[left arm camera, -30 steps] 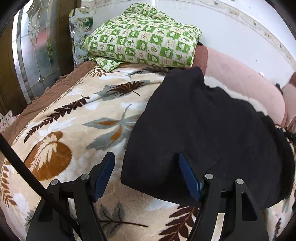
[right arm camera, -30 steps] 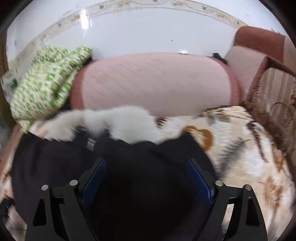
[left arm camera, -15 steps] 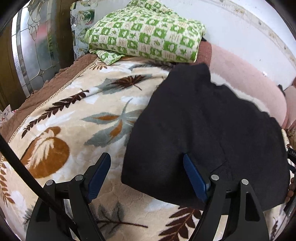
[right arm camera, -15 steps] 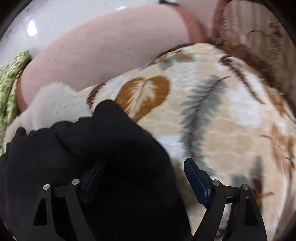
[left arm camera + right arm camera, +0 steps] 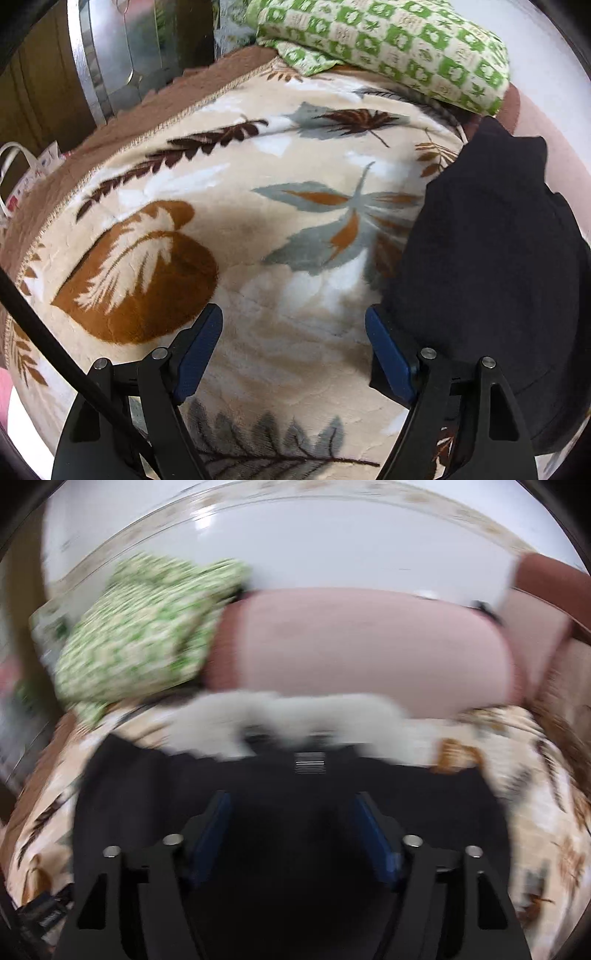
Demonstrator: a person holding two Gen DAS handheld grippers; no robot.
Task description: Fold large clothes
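Observation:
A large black garment (image 5: 491, 258) lies on a leaf-patterned blanket (image 5: 229, 229). In the left wrist view it fills the right side. My left gripper (image 5: 293, 328) is open and empty, over bare blanket just left of the garment's edge. In the blurred right wrist view the garment (image 5: 295, 775) lies spread under my right gripper (image 5: 291, 812), with a white fur trim (image 5: 295, 720) along its far edge and a label (image 5: 309, 763) near the collar. The right gripper is open with nothing between its fingers.
A green checked pillow (image 5: 388, 40) lies at the head of the bed and also shows in the right wrist view (image 5: 140, 635). A pink bolster (image 5: 362, 650) runs along the white wall. A glass-panelled door (image 5: 122, 55) stands beyond the blanket's brown border.
My left gripper has shifted left, off the garment's edge onto bare blanket. My right gripper has swung back from the garment's right end to face its collar, moving fast.

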